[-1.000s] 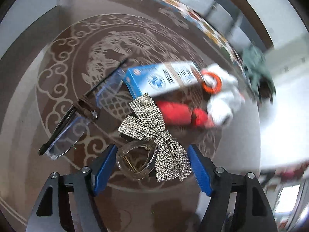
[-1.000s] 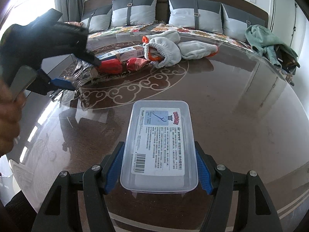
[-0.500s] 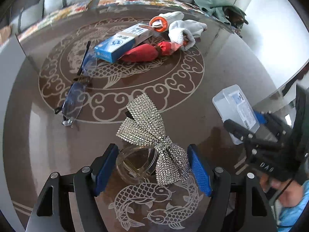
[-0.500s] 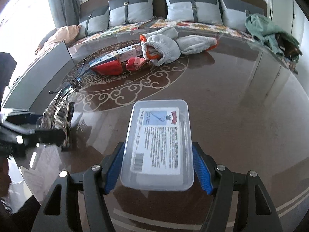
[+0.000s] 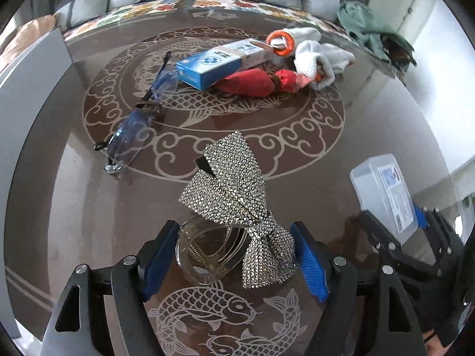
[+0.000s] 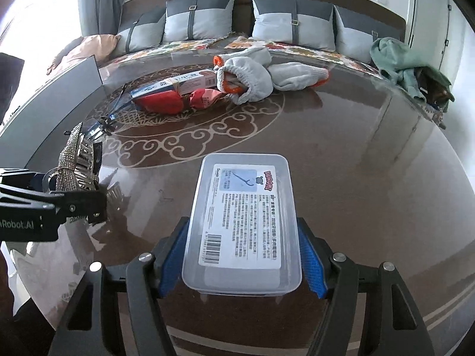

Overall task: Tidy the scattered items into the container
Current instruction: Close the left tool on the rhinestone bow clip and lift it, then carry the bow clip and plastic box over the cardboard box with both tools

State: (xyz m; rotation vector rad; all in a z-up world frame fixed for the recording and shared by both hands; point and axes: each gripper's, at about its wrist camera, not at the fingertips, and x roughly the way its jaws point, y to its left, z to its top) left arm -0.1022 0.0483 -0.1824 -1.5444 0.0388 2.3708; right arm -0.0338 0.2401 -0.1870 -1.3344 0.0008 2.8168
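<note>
Two grippers loaded: left gripper [image 5: 234, 255] clamps a clear plastic hair clip [image 5: 207, 252] with rhinestone bow. Right gripper [image 6: 242, 258] clamps a translucent rectangular box [image 6: 242, 219], contents unclear; glossy table [image 6: 341, 154], gloves [image 6: 252, 80] at 12 o'clock.

A clear plastic hair clip topped with a silver rhinestone bow [image 5: 237, 207] sits pinched between the blue pads of the left claw [image 5: 234, 259], bow tilted up and forward. A clear lidded rectangular plastic box with a printed label [image 6: 242, 219] is clamped lengthwise in the right claw [image 6: 242, 259]. Ahead of the left claw lie blue-tinted glasses [image 5: 133, 127], a blue-and-white carton [image 5: 222, 60], a red wrapped packet [image 5: 258, 81] and white gloves with orange cuffs [image 5: 314, 55], clustered together on the surface.
</note>
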